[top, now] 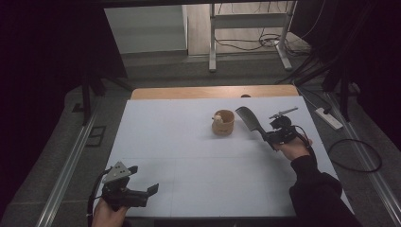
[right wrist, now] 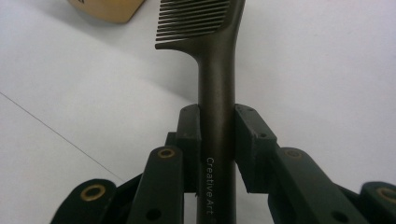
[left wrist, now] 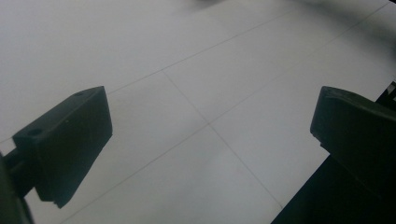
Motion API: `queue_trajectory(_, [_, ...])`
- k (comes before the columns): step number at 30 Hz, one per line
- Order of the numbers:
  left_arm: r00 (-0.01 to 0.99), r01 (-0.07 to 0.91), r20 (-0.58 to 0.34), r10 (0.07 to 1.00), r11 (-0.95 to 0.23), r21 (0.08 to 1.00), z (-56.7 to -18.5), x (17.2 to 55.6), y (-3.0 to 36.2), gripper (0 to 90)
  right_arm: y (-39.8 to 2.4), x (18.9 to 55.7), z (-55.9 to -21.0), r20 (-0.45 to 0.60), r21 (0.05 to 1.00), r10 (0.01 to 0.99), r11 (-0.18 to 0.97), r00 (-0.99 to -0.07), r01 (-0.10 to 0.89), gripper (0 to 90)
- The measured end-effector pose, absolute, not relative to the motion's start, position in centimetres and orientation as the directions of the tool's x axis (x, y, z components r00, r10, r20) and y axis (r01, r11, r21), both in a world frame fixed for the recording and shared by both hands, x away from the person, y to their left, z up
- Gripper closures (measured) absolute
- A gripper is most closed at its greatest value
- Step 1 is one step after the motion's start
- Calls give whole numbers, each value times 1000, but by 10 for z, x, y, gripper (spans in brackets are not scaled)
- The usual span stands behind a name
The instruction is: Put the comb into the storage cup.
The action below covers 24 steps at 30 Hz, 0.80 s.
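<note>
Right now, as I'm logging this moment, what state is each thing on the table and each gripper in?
Comb: clamped by its handle, lifted off the table, teeth end toward the cup.
Wooden cup: upright on the white table, a small pale thing inside.
Right gripper: shut on the comb's handle.
Left gripper: open, nothing between its jaws, over bare table.

tongs (left wrist: 208,140) spread wide, white table (left wrist: 196,60)

Wooden cup (top: 223,122) sole obstacle mid-table (top: 189,179); wide room around
</note>
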<state>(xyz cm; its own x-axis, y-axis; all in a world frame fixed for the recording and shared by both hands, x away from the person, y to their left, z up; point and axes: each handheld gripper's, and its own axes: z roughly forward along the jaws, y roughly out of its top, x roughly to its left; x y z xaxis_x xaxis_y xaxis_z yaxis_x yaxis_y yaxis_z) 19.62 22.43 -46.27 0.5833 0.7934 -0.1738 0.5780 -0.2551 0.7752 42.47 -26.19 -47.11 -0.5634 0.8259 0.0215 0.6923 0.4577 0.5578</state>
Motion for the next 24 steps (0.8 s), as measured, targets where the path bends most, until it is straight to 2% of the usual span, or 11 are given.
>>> queue_trajectory(24, [631, 559, -155, 760, -307, 770, -448, 249, 191, 0, -272, 391, -452, 5, 652, 800, 452, -599, 609, 724])
